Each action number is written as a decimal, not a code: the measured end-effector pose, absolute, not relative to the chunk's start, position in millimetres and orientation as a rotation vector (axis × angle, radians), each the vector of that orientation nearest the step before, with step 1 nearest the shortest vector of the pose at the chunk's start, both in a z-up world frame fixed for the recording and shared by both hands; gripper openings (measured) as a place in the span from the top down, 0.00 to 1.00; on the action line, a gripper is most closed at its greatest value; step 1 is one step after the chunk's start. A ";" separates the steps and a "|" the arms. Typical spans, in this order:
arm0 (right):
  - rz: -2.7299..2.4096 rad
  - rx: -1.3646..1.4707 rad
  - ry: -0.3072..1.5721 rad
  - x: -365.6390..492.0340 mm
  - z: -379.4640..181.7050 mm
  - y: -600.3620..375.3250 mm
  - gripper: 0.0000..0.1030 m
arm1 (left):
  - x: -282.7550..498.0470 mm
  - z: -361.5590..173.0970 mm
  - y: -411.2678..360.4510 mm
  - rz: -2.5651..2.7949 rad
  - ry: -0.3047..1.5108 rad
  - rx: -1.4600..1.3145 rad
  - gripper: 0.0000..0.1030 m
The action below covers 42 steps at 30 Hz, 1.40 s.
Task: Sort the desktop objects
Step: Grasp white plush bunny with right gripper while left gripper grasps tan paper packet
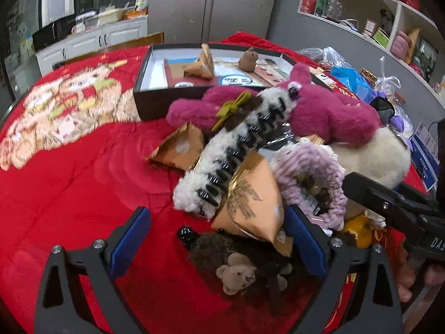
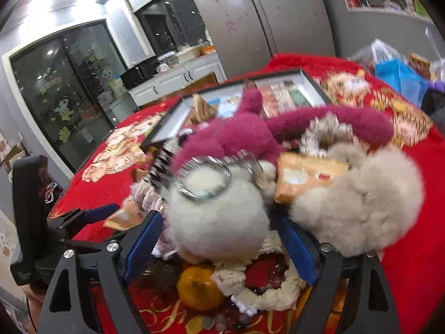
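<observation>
A heap of small things lies on the red cloth (image 1: 83, 189). My left gripper (image 1: 219, 239) is open over its near side. A gold triangular packet (image 1: 250, 203) and a brown fuzzy clip with a tiny bear (image 1: 239, 272) lie between its blue pads (image 1: 130, 239), untouched. Behind them are a white fuzzy claw clip (image 1: 236, 156), a lilac knitted scrunchie (image 1: 311, 172) and a pink plush bear (image 1: 319, 111). My right gripper (image 2: 219, 247) is open around a white pompom (image 2: 219, 217) with a metal ring. A beige pompom (image 2: 361, 203), a small orange (image 2: 197, 286) and a cream scrunchie (image 2: 278, 292) lie close by.
A black shallow box (image 1: 155, 94) with packets and a brown figure stands behind the heap. Plastic bags and a blue bag (image 1: 347, 78) crowd the right edge. A second gold packet (image 1: 180, 147) lies left of the heap. The other gripper (image 1: 389, 203) reaches in from the right.
</observation>
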State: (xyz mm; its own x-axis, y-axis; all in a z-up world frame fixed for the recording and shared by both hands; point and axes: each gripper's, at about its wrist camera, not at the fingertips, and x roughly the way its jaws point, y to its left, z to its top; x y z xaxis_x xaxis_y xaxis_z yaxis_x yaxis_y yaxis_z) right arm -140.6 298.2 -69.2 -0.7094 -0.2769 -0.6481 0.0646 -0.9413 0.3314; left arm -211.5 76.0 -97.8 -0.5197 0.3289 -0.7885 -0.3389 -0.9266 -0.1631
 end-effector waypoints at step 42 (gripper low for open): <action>-2.795 0.840 -0.362 -110.1 -43.5 293.5 0.59 | -179.3 -59.1 51.5 2.572 -0.046 -1.019 0.53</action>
State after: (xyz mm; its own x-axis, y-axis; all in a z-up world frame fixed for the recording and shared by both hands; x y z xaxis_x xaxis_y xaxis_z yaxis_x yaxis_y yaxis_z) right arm -110.1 293.5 -43.5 -0.8183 -0.2591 -0.5131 0.1199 -0.9499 0.2885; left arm -179.3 51.5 -59.1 -0.6687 0.3520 -0.6549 -0.3285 -0.9301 -0.1645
